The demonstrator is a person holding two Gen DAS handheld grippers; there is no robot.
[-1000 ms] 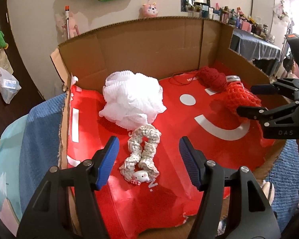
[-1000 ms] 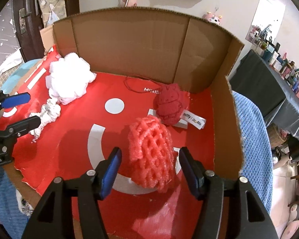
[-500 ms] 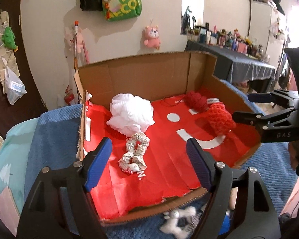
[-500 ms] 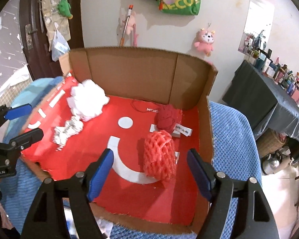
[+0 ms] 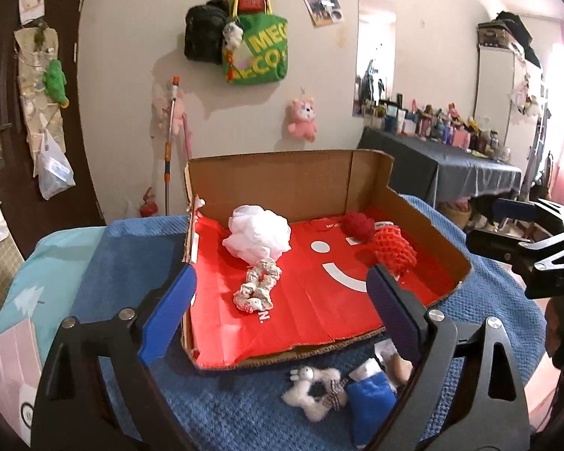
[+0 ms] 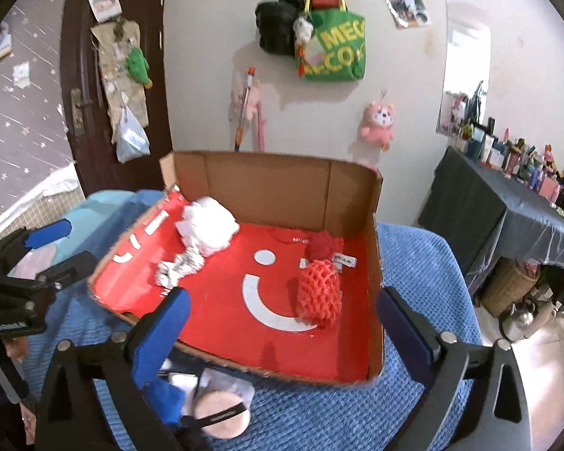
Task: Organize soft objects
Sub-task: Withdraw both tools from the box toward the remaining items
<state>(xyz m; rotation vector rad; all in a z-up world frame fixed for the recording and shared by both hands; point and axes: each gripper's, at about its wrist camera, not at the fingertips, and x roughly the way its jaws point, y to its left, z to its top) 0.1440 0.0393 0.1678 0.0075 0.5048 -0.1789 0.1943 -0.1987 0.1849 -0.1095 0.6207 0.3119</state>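
An open cardboard box (image 5: 282, 173) with a red smiley floor holds a white mesh pouf (image 5: 257, 233), a cream scrunchie (image 5: 257, 287), a red yarn ball (image 5: 358, 225) and a red foam net (image 5: 394, 253). The box (image 6: 274, 191), pouf (image 6: 208, 231) and net (image 6: 317, 293) also show in the right wrist view. My left gripper (image 5: 282, 312) is open and empty, back from the box's front edge. My right gripper (image 6: 282, 334) is open and empty too. In front of the box lie a small white plush (image 5: 312, 391), a blue pouch (image 5: 372, 398) and a pink powder puff (image 6: 222, 415).
The box sits on a blue blanket (image 5: 139, 263) over a bed. A wall with hanging bags (image 5: 255, 49) stands behind. A dark-covered table with bottles (image 6: 515, 203) is at the right, a brown door (image 6: 90, 75) at the left.
Both grippers have pulled back and up from inside the box; the whole box and the items in front of it now show. Both stay open and empty.
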